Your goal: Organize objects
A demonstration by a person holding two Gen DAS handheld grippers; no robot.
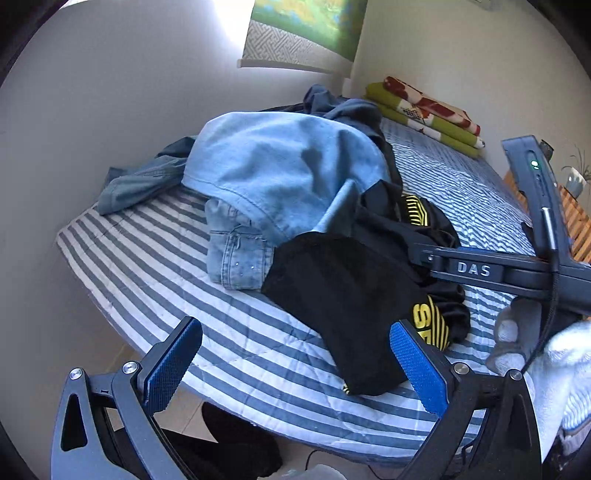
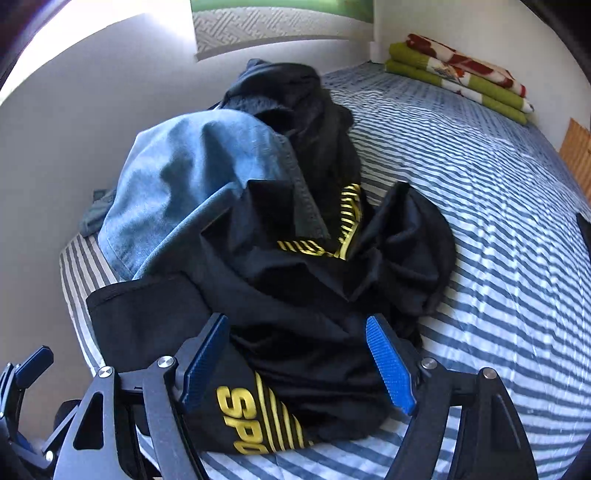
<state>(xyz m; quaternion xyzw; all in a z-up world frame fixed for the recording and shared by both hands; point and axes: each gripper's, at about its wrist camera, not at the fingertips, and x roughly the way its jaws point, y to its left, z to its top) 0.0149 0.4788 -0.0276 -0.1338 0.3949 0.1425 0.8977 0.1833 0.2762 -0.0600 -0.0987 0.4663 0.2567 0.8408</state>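
A crumpled black sports garment with yellow striped lettering [image 2: 295, 332] lies heaped on the near part of a bed with a blue-and-white striped quilted cover [image 2: 498, 258], its printed end closest to the bed's near edge. The right gripper [image 2: 297, 363] has its blue-padded jaws spread wide on either side of that printed end, the fabric between them but not pinched. In the left wrist view the same garment [image 1: 343, 295] sprawls across the stripes, and the right gripper's dark arm, marked "DAS", reaches in over it from the right, held by a white-gloved hand [image 1: 517, 339]. The left gripper [image 1: 295, 369] hangs above the bed's near edge with its jaws wide apart, holding nothing; its right pad sits just beside the black garment's hem.

Behind the black garment, a pair of light blue denim jeans [image 1: 280, 177] is mounded up, partly overlapping it. A dark navy garment [image 2: 295, 110] is piled against the jeans on the far side, and a grey-blue cloth [image 1: 140, 184] trails out toward the wall at the left. Well apart, at the far end of the bed against the wall, rests a folded green blanket with a red and white pattern [image 2: 461, 74]. Above the bed hangs a green picture in a pale patterned frame [image 1: 303, 33].
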